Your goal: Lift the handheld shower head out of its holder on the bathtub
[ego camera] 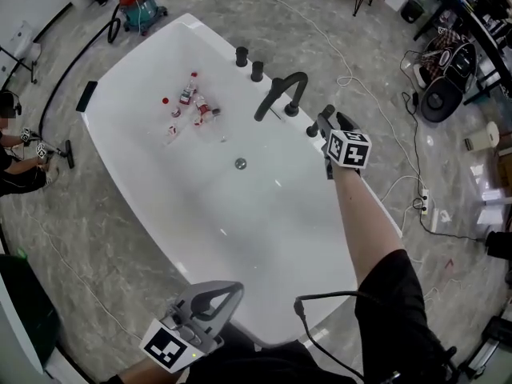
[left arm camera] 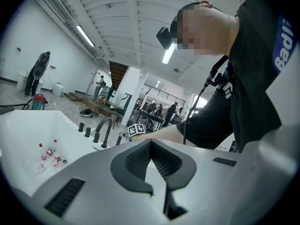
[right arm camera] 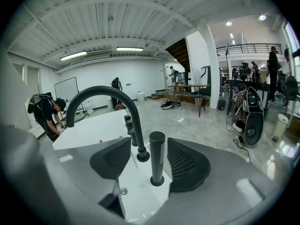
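The handheld shower head [right arm camera: 156, 158] is a slim black cylinder standing upright in its holder on the white bathtub's rim [right arm camera: 136, 196]. My right gripper [right arm camera: 149, 145] is open, one dark pad on each side of the cylinder, and neither pad presses on it. In the head view this gripper [ego camera: 323, 119] sits over the tub's far right rim beside the arched black spout [ego camera: 280, 93], and the shower head [ego camera: 312, 131] is mostly hidden beneath it. My left gripper [ego camera: 232, 289] hangs at the near end of the tub [ego camera: 144, 78], shut with nothing in it.
Two black knobs [ego camera: 242, 55] stand on the rim beyond the spout. Several small bottles [ego camera: 190, 105] lie in the tub near the drain [ego camera: 240, 164]. A vacuum [ego camera: 141, 6], floor cables [ego camera: 400, 142] and a crouching person [ego camera: 18, 170] surround the tub.
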Demonstrator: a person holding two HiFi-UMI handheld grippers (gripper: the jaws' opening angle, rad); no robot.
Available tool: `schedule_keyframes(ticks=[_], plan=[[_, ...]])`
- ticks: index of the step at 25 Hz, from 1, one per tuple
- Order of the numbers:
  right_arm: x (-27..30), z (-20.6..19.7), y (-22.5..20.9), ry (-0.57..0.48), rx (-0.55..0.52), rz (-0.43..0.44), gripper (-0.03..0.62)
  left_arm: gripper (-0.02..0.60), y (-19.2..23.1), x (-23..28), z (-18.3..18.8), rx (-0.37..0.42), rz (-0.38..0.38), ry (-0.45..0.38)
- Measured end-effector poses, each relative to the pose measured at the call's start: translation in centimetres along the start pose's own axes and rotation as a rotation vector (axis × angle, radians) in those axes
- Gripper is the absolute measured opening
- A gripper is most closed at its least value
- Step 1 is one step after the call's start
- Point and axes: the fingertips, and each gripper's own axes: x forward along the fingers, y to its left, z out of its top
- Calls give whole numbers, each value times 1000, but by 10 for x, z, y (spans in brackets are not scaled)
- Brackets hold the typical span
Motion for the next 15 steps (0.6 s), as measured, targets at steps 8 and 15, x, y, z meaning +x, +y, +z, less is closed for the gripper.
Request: schedule_keyframes(ticks=[8,15], plan=[[37,-19,-19,63,-22,-43,209,0,17,5,-13,-14,8,16],[33,-18,-22,80,-51,-76,124,0,11,3,-19,-22,-10,27]])
